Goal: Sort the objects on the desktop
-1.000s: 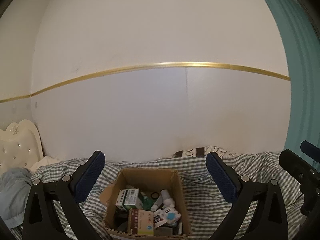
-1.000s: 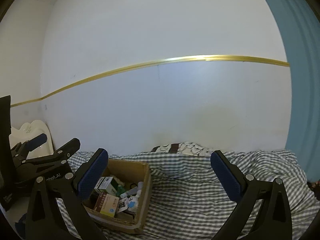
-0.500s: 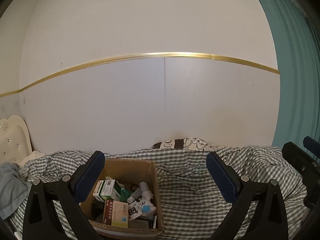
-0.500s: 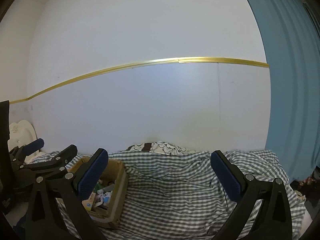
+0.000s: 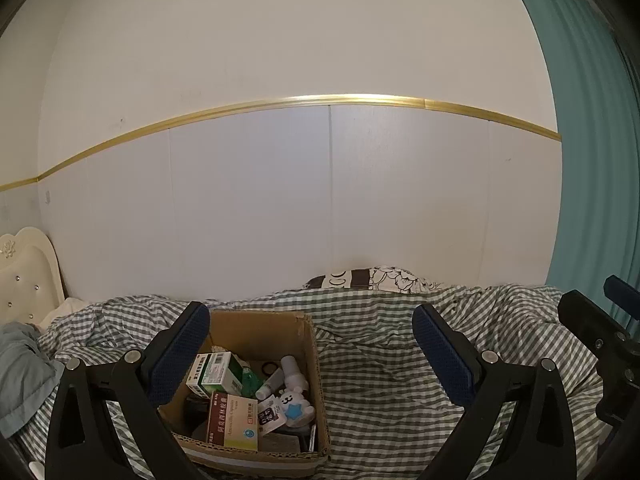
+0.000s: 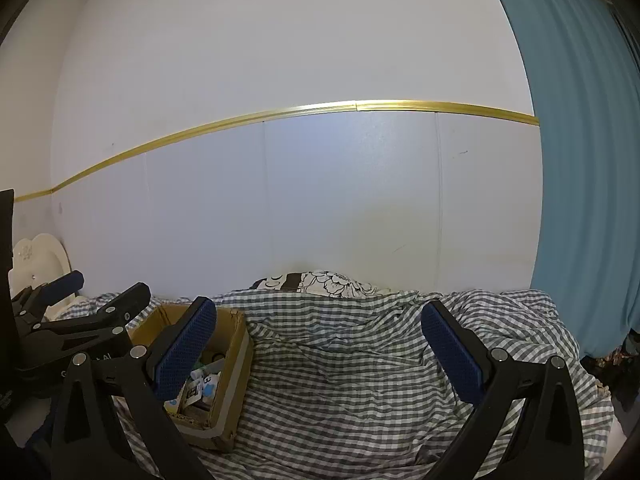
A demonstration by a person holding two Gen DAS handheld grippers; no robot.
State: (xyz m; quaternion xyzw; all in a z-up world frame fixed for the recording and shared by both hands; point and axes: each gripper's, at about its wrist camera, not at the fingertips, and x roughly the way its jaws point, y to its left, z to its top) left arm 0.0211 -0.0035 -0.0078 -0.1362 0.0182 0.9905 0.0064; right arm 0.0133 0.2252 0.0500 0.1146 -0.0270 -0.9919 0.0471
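Observation:
A cardboard box sits on a green-checked bedspread. It holds medicine boxes, among them a green and white one and a red and yellow one, small white bottles and a white bear toy with a blue star. My left gripper is open and empty, above the box's right part. My right gripper is open and empty over the bedspread, right of the box. The left gripper also shows at the left of the right wrist view.
A white wall with a gold strip rises behind the bed. A teal curtain hangs at the right. A cream headboard and a blue-grey cloth are at the left. A patterned pillow lies by the wall.
Both views have swung sideways over the bed and back. The box sits nearer the middle of the left view than half a second ago. Both grippers stay open.

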